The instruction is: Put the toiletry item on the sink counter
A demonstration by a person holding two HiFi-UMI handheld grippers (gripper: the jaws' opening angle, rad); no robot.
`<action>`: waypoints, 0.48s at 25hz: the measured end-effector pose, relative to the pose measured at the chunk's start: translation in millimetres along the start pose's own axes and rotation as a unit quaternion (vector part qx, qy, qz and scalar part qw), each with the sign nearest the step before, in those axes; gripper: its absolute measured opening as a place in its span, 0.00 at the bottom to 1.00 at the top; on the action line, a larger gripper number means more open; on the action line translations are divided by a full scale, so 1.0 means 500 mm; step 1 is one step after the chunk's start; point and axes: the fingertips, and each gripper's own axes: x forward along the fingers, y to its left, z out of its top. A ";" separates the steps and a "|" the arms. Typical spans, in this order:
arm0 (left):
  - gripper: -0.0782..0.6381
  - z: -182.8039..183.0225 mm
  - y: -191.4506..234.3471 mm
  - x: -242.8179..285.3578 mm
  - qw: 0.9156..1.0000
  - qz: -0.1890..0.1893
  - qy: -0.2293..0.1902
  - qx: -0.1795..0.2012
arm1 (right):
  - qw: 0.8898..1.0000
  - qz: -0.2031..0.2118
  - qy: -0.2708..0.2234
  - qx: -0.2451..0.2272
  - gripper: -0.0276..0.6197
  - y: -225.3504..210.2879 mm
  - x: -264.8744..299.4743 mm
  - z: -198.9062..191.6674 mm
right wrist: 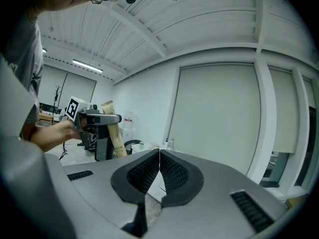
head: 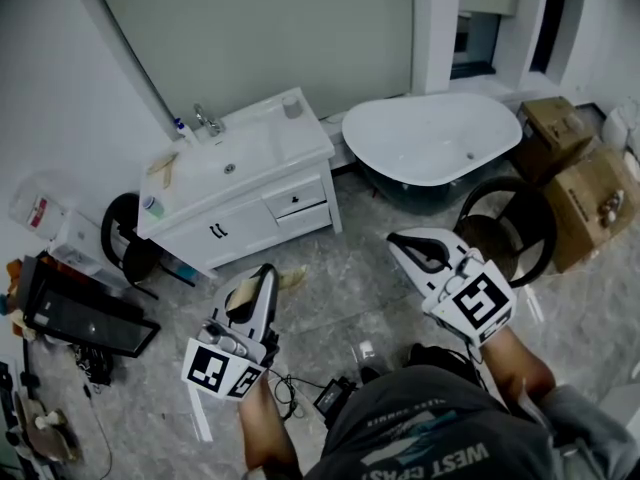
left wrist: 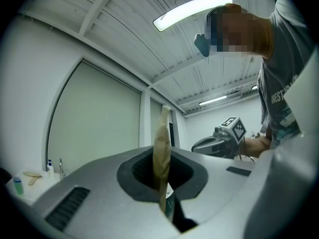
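Observation:
A flat tan toiletry tube (left wrist: 162,138) stands on edge between the jaws of my left gripper (left wrist: 163,185), which is shut on it. In the head view this left gripper (head: 258,290) hangs over the floor in front of the white sink counter (head: 262,140), with the tube's end (head: 291,278) poking out past its tip. My right gripper (head: 412,248) is held to the right, near the bathtub, apart from the tube. Its jaws meet with nothing between them in the right gripper view (right wrist: 159,168), where the left gripper (right wrist: 97,119) and the tube (right wrist: 115,138) show at the left.
The counter carries a faucet (head: 207,119), a grey cup (head: 291,107), a small bottle (head: 152,206) and a tan item (head: 165,166). A white bathtub (head: 430,133) stands to its right, then a round black seat (head: 505,228) and cardboard boxes (head: 590,193). Black equipment (head: 85,318) lies at the left.

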 end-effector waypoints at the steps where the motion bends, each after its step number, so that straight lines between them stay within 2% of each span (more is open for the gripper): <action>1: 0.10 -0.001 0.003 0.000 1.000 -0.002 -0.001 -0.002 | 1.000 -0.002 0.000 0.002 0.09 0.000 0.003 0.001; 12: 0.10 -0.037 0.026 0.049 1.000 -0.017 0.018 -0.017 | 1.000 -0.014 0.010 0.017 0.09 -0.044 0.037 -0.027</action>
